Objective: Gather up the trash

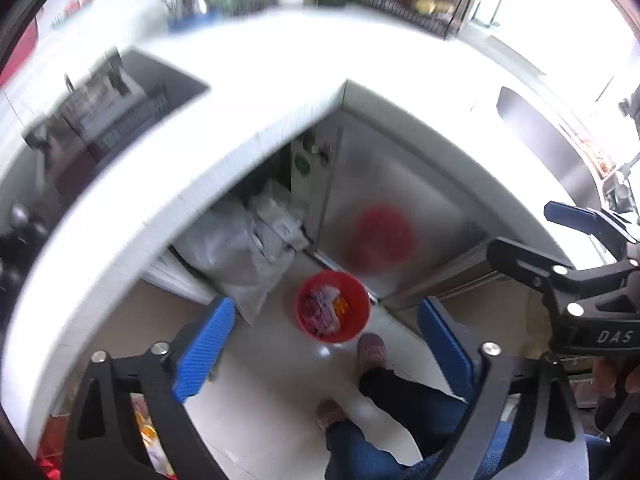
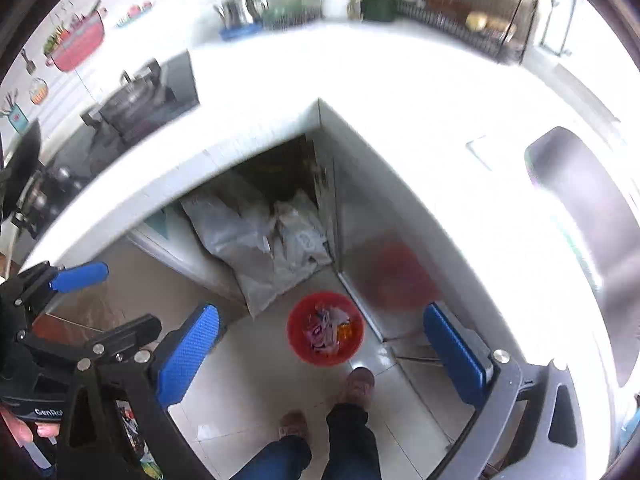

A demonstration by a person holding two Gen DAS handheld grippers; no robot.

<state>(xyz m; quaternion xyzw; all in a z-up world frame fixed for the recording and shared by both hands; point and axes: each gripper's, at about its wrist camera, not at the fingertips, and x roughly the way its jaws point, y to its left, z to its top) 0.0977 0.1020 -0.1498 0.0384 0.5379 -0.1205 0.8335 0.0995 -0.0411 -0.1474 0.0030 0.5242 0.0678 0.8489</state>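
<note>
Both grippers hang high over the kitchen floor with nothing in them. Left gripper (image 1: 324, 344) has its 2 blue pads spread wide, only bare tile and the person's shoes (image 1: 371, 350) between them; the right gripper (image 2: 320, 356) stands just as wide and just as empty.

Below, at about 12 o'clock from the shoes, the red bin (image 2: 325, 329) sits on the floor against the corner of the steel cabinet (image 2: 384, 272). Scraps of paper and wrappers (image 2: 328, 328) already lie heaped inside it, so the trash seems to be in.

Further off, at 11 o'clock from the bin, grey plastic bags (image 2: 260, 248) slump in the open space under the white counter (image 2: 256, 80).

Risks from here, as I judge them: the bin is small and stands right by the feet, so 1 step forward could tip it. Any further piece dropped from this height could miss the rim. Both views are blurred, so small scraps left on the tile could go unseen.
</note>
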